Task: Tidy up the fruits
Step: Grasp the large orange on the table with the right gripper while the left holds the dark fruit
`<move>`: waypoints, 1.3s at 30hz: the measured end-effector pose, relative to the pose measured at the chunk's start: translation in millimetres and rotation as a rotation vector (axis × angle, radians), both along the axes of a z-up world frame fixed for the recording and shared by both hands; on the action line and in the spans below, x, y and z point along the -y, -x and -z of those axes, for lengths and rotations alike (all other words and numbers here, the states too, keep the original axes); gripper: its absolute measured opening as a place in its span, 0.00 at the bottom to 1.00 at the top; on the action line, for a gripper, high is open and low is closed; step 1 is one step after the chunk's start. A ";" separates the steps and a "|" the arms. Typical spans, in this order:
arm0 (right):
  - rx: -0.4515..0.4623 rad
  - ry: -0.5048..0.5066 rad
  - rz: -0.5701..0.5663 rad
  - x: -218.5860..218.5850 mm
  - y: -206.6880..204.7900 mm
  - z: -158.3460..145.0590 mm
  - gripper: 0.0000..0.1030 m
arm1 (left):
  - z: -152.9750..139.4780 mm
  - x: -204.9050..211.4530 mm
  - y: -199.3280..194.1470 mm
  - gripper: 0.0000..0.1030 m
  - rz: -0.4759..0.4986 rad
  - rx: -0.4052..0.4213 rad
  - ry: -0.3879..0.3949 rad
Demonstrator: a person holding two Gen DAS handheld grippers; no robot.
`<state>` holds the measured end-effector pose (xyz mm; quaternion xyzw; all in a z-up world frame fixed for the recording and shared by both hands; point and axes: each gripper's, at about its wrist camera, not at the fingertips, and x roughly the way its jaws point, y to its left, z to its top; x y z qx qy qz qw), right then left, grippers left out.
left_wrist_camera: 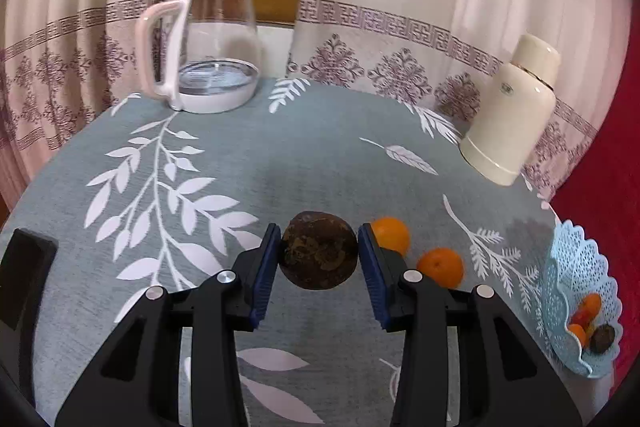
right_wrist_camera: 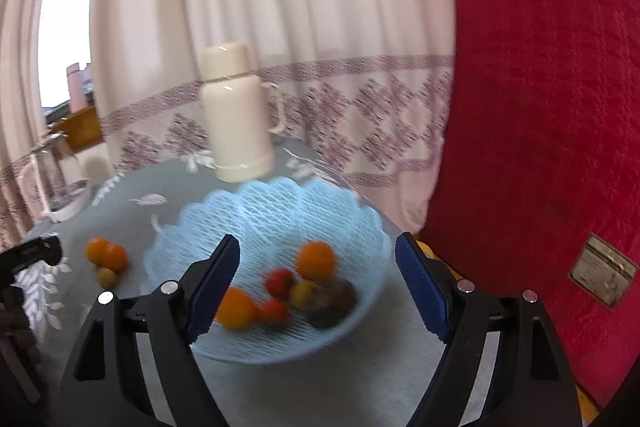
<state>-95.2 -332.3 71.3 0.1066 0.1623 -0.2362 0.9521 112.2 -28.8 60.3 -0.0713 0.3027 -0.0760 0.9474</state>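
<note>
From the left wrist: left gripper (left_wrist_camera: 318,257) clamped on a dark brown round fruit (left_wrist_camera: 319,251) held clear of the teal tablecloth (left_wrist_camera: 280,155), two oranges (left_wrist_camera: 416,251) lying just beyond, glass kettle (left_wrist_camera: 216,47) far left, cream flask (left_wrist_camera: 512,115) far right. From the right wrist, blurred: right gripper (right_wrist_camera: 318,287) spread wide and holding nothing above the blue basket (right_wrist_camera: 280,211); inside, two oranges, two red fruits, one yellow, one dark brown.

Glass kettle (left_wrist_camera: 212,59), cream thermos (left_wrist_camera: 512,115), leaf-print tablecloth (left_wrist_camera: 280,163), patterned curtains (left_wrist_camera: 400,27), red fabric (right_wrist_camera: 540,107)
</note>
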 end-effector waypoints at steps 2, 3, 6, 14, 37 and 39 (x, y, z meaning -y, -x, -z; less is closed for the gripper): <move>0.014 0.014 -0.044 -11.8 -6.0 -10.5 0.78 | -3.4 -3.0 1.1 0.40 -0.005 0.009 0.007; 0.017 0.019 -0.076 -18.8 -10.9 -15.5 0.78 | -4.9 -4.1 1.9 0.40 -0.008 0.014 0.008; 0.009 0.023 -0.176 -41.0 -28.3 -23.5 0.78 | -8.5 -7.6 4.3 0.40 -0.020 0.031 0.019; -0.100 0.081 -0.415 -114.9 -91.5 -16.5 0.78 | -9.5 -23.7 5.8 0.40 -0.062 0.034 0.055; -0.430 0.037 -0.544 -165.1 -223.9 45.6 0.55 | -3.6 -41.6 -0.3 0.40 -0.112 0.004 0.128; -0.447 0.031 -0.546 -165.5 -228.3 50.1 0.53 | -3.4 -42.0 -0.4 0.40 -0.112 0.002 0.132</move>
